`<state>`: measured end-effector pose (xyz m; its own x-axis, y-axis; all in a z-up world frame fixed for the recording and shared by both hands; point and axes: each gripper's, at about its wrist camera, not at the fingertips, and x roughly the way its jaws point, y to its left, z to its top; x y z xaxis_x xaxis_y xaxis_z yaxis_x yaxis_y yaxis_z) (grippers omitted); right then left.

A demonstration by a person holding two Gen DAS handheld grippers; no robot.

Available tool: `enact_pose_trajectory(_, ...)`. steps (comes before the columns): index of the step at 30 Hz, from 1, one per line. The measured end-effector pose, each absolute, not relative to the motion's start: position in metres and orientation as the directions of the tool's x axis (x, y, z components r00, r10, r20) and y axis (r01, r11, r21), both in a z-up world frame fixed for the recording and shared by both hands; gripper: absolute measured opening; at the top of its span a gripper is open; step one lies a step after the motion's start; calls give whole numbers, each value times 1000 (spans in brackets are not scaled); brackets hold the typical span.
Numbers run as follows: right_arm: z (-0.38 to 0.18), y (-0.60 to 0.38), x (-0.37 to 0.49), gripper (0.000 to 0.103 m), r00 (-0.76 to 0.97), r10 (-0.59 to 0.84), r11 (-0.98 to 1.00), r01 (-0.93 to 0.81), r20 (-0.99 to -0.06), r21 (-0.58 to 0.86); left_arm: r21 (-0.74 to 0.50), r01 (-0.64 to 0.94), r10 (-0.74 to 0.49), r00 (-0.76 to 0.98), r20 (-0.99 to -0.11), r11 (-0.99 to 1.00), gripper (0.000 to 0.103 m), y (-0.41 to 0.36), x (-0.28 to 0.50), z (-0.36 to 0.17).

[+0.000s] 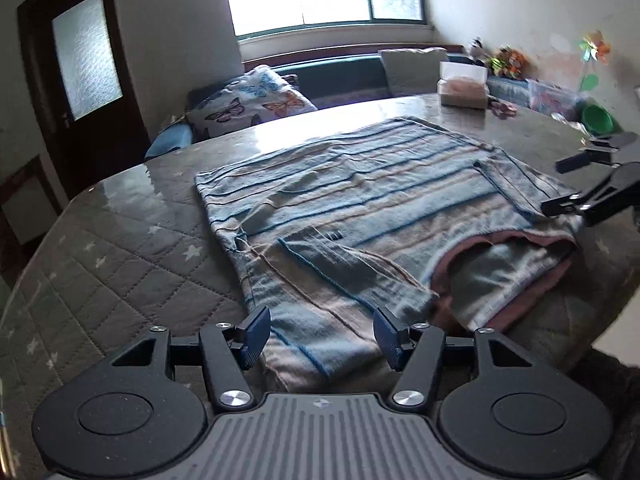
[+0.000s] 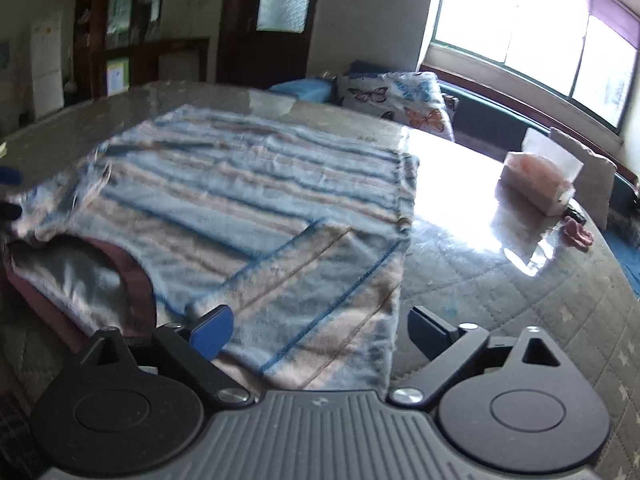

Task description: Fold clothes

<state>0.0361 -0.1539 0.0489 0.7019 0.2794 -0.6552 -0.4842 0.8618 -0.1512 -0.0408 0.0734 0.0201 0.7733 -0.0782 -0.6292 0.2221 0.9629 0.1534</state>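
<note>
A blue and beige striped shirt (image 1: 360, 208) lies flat on the table, sleeves folded over its body, its maroon-edged collar (image 1: 516, 264) toward the near right. My left gripper (image 1: 322, 338) is open, its fingers either side of the shirt's near shoulder edge. My right gripper (image 2: 320, 332) is open over the shirt's (image 2: 256, 208) other near corner, by the collar (image 2: 132, 280). It also shows in the left wrist view (image 1: 576, 184) at the shirt's right side.
The table has a grey quilted star cover (image 1: 132, 272) under glossy plastic. A tissue box (image 1: 464, 88) and a small pink object (image 1: 504, 109) sit at the far side. A bench with a butterfly pillow (image 1: 256, 100) runs under the window.
</note>
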Motion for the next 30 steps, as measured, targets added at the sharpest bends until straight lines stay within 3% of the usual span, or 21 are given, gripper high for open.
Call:
enact_pose_trajectory(19, 60, -157, -13, 64, 574, 356, 693, -691, -737, -203, 399, 497, -141, 743, -654, 770, 60, 42, -63, 3)
enact_pose_trajectory(21, 61, -157, -8, 57, 576, 354, 700, -685, -737, -200, 391, 507, -147, 734, -663, 768, 59, 45, -58, 2)
enact_pose_trajectory(23, 61, -158, -3, 54, 577, 348, 705, -681, -739, -199, 382, 509, -147, 726, -672, 772, 53, 49, -52, 2)
enact_pose_trajectory(25, 61, -161, 3, 49, 571, 349, 707, -681, -743, -191, 361, 510, -151, 714, -683, 781, 40, 53, -47, 2)
enact_pose_trajectory(30, 61, -162, 13, 28, 550, 356, 698, -694, -756, -176, 305, 513, -172, 688, -705, 802, 17, 60, -40, 3)
